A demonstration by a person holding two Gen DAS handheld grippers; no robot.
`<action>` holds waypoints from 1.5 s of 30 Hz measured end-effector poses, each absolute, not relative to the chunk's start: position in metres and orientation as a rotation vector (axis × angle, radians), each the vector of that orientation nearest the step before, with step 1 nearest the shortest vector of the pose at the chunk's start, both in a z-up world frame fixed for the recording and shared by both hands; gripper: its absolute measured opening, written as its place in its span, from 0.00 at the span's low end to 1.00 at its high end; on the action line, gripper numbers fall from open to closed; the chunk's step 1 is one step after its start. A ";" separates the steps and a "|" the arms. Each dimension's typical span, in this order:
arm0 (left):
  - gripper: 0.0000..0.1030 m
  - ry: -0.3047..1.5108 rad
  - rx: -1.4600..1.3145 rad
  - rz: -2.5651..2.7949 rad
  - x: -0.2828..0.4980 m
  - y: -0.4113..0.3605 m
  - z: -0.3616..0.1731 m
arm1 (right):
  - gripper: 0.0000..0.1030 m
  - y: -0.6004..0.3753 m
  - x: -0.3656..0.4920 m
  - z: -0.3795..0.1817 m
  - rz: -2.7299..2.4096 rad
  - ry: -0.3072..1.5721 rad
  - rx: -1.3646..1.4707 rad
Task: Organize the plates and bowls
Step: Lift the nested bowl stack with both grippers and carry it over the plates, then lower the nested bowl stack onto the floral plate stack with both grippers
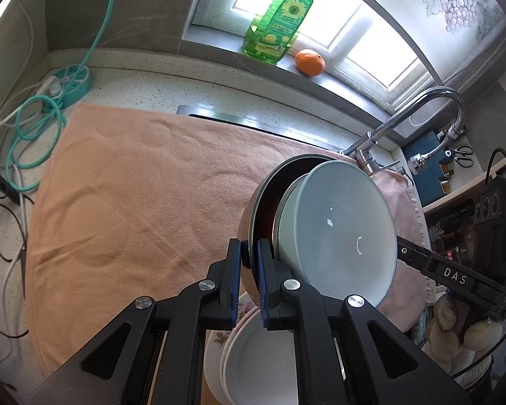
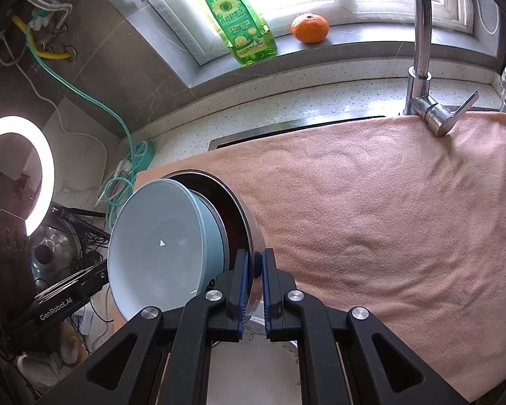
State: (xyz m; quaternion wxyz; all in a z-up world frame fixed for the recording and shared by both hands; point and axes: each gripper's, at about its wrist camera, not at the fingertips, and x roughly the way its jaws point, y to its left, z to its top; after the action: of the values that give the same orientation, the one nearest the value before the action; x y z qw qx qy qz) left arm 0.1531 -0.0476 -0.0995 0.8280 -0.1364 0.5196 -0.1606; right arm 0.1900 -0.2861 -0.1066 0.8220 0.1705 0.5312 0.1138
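- Kitchen counter under a peach towel.
- Left gripper and right gripper each pinch the steel bowl rim; blue bowl nested inside.
- Keep both hands level, lower together.

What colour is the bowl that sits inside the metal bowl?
Pale blue-grey bowl, nested in the metal bowl; the right wrist view shows it best.

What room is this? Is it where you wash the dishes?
Most likely a home kitchen, right at the sink. A chrome faucet curves over the counter, a green bottle of dish soap stands on the windowsill beside an orange, and both grippers hold a steel bowl with a pale blue bowl inside.
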 end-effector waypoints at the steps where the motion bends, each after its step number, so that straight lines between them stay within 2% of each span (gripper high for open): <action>1: 0.08 1.103 -0.287 -0.343 0.150 -0.049 -0.099 | 0.07 -0.287 0.186 -0.106 0.243 1.130 0.362; 26: 0.08 1.141 -0.308 -0.332 0.079 -0.061 -0.108 | 0.07 -0.300 0.100 -0.114 0.259 1.167 0.370; 45: 0.07 1.170 -0.319 -0.316 0.068 -0.066 -0.122 | 0.07 -0.303 0.080 -0.142 0.258 1.227 0.390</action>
State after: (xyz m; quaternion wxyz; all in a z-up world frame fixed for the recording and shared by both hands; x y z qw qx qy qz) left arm 0.0680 -0.0656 -0.1221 0.8101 -0.1492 0.5473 -0.1480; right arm 0.0800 -0.3028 -0.1421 0.7921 0.1815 0.5703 0.1200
